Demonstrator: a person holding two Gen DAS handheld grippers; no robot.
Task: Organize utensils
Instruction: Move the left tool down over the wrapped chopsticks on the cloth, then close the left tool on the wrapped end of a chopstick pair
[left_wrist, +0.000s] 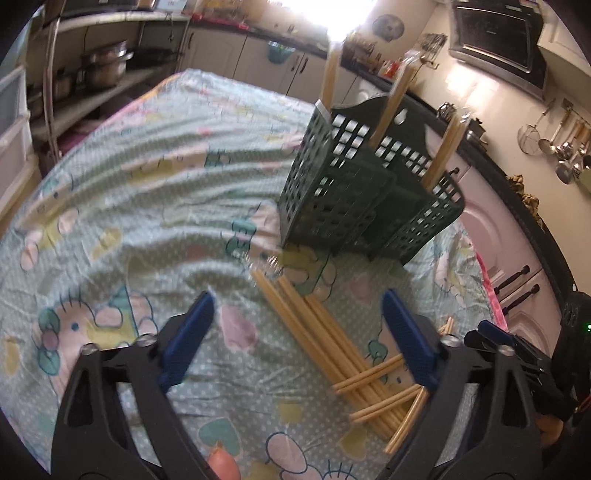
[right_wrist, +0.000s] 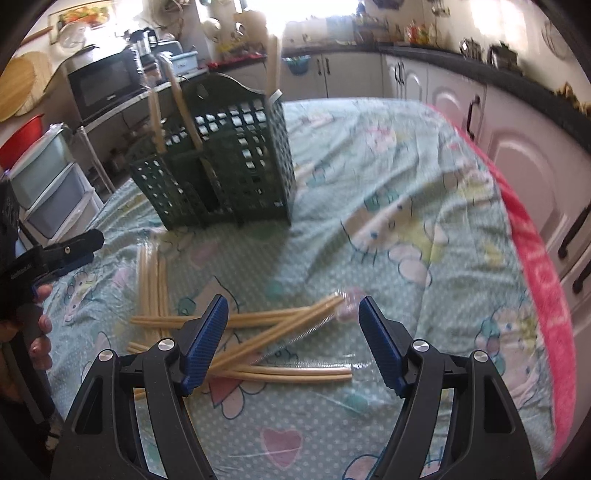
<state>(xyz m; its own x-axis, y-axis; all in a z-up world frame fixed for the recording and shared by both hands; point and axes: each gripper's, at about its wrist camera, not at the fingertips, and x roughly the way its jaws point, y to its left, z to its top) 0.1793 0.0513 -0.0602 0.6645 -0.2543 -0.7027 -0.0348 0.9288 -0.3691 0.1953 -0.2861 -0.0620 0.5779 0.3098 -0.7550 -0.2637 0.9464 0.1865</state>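
Left wrist view: bare cloth (left_wrist: 129, 192) left of green caddy (left_wrist: 351, 199) | pale chopsticks (left_wrist: 332, 332) heaped | left gripper (left_wrist: 295, 332), right gripper (right_wrist: 291, 339) wide, empty.

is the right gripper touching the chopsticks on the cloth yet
Apart. The right wrist view shows the right gripper open above the loose chopsticks; patterned cloth shows between its blue pads and neither presses a stick.

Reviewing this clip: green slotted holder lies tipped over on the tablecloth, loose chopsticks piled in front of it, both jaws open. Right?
Not quite. The green holder stands upright, as the right wrist view shows, with some chopsticks already standing in it. The loose chopsticks do lie in front, and both grippers' jaws stand open and empty.
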